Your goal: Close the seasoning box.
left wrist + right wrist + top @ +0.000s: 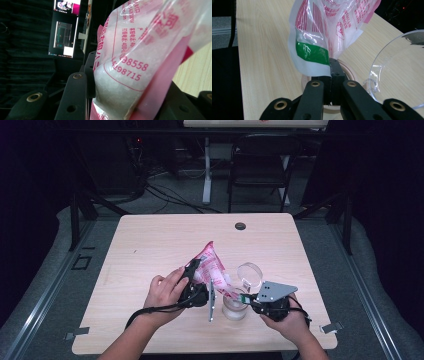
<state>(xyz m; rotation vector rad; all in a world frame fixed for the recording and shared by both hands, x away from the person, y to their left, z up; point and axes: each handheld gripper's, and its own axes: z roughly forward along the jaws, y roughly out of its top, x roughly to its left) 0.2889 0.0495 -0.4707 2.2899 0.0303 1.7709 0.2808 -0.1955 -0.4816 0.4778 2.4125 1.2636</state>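
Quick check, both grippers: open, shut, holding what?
Left gripper: shut on the pink-printed plastic bag of white granules.
Right gripper: shut on the bag's lower edge, over the glass jar.

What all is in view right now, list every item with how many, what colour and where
Bag: one, clear plastic with pink print and a green patch, white grains inside, held tilted over the jar between both grippers.
Jar: one, clear glass, on the table's near right part, under the bag's lower end.
Jar lid: one, clear, hinged open behind the jar.
Table: one, light wood, centre of the high view.
Grommet: one, dark, near the table's far edge.
Folding chair: one, black, beyond the table.
Left gripper: one, black, clamped on the bag's body.
Right gripper: one, black, pinching the bag's lower edge.
Hands: two, one on each gripper.
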